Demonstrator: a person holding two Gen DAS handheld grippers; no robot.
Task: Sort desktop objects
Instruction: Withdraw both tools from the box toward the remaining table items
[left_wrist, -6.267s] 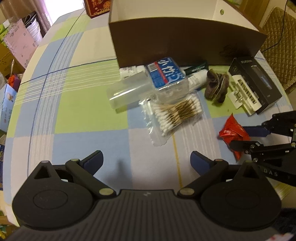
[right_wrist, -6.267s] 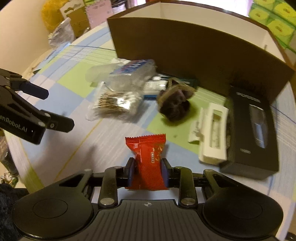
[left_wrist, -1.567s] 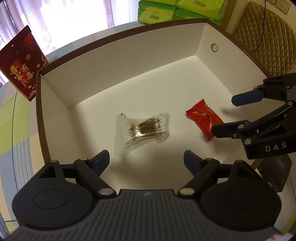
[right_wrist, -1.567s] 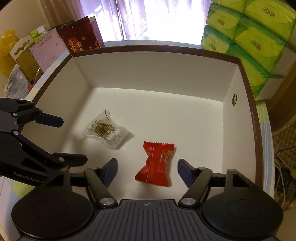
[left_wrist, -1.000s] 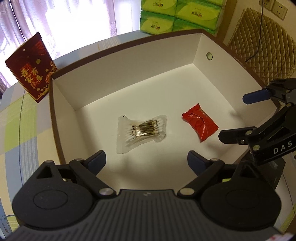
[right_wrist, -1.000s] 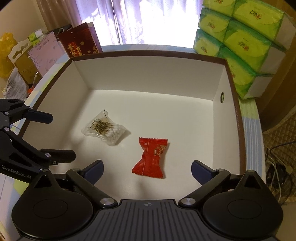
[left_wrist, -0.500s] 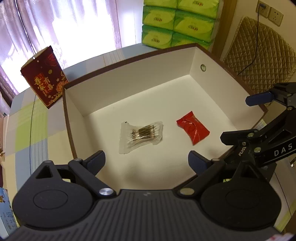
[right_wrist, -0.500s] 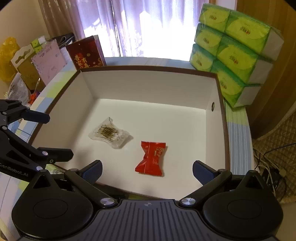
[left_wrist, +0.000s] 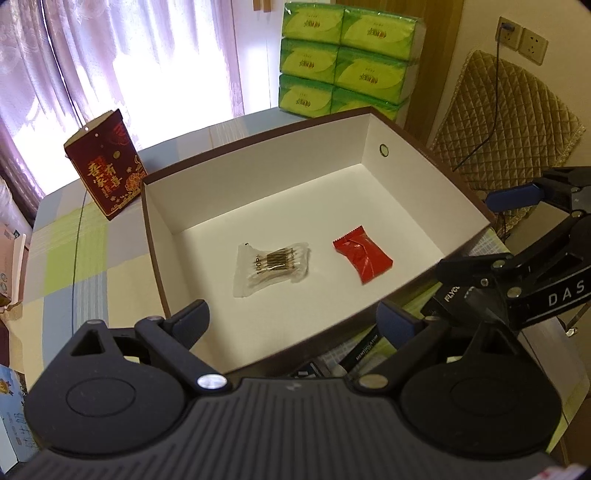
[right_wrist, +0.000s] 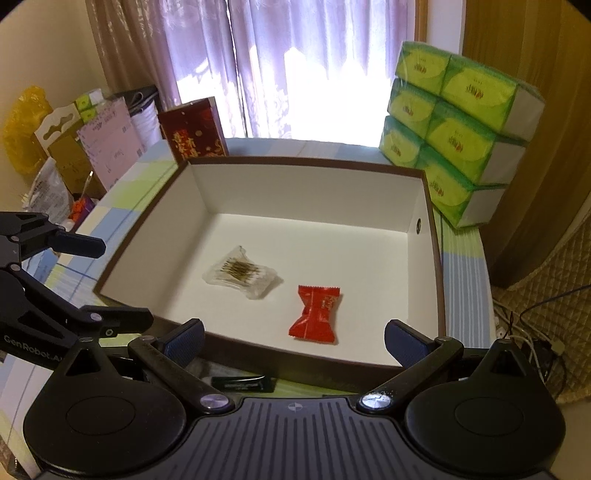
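Note:
A brown box (left_wrist: 266, 206) (right_wrist: 332, 206) with a white inside stands on the checked tablecloth. On its floor lie a clear bag of cotton swabs (left_wrist: 271, 264) (right_wrist: 243, 277) and, to its right, a red candy wrapper (left_wrist: 362, 254) (right_wrist: 316, 314). My left gripper (left_wrist: 295, 319) hangs open above the box's near wall, nothing between its fingers. My right gripper (right_wrist: 293, 339) is open too, over the near rim at the right side; in the left wrist view it shows as black fingers (left_wrist: 480, 266). The left gripper's fingers (right_wrist: 74, 243) show at the left edge of the right wrist view.
A dark red gift bag (left_wrist: 103, 166) (right_wrist: 194, 129) stands behind the box's left corner. Stacked green tissue packs (left_wrist: 347, 62) (right_wrist: 450, 147) rise behind the right corner. A quilted chair (left_wrist: 517, 122) is to the right. Dark packages (left_wrist: 362, 350) (right_wrist: 243, 384) lie before the near wall.
Both grippers have pulled back and up from the box, so it looks smaller and its near wall shows. The swab bag and candy stay on the box floor.

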